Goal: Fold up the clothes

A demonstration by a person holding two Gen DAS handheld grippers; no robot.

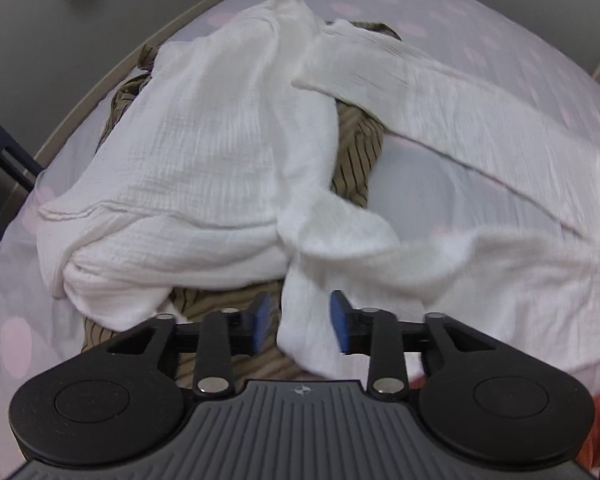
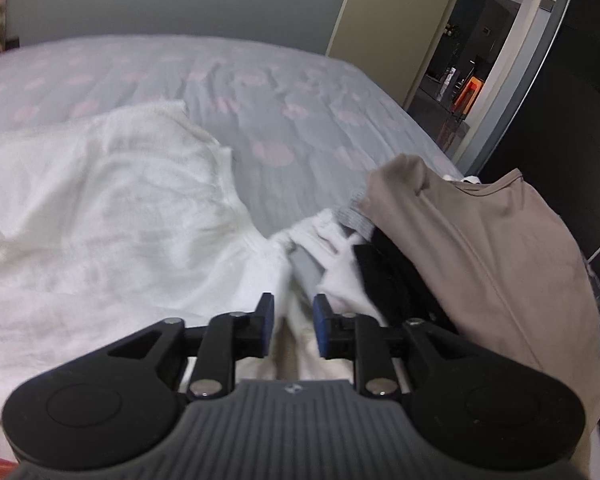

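Right wrist alone shows a beige top [image 2: 480, 248]; left, striped cloth [image 1: 356, 152].

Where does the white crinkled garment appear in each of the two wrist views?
Left wrist: the white garment fills the middle, lying over a brown striped cloth.
Right wrist: it covers the left half, reaching the tongs.
Shared landmark: the grey bedsheet with pink dots.

Home bedroom: bed [image 2: 300, 92] under pink-spotted sheet, open door [image 2: 380, 12], strewn clothes [image 1: 204, 152].
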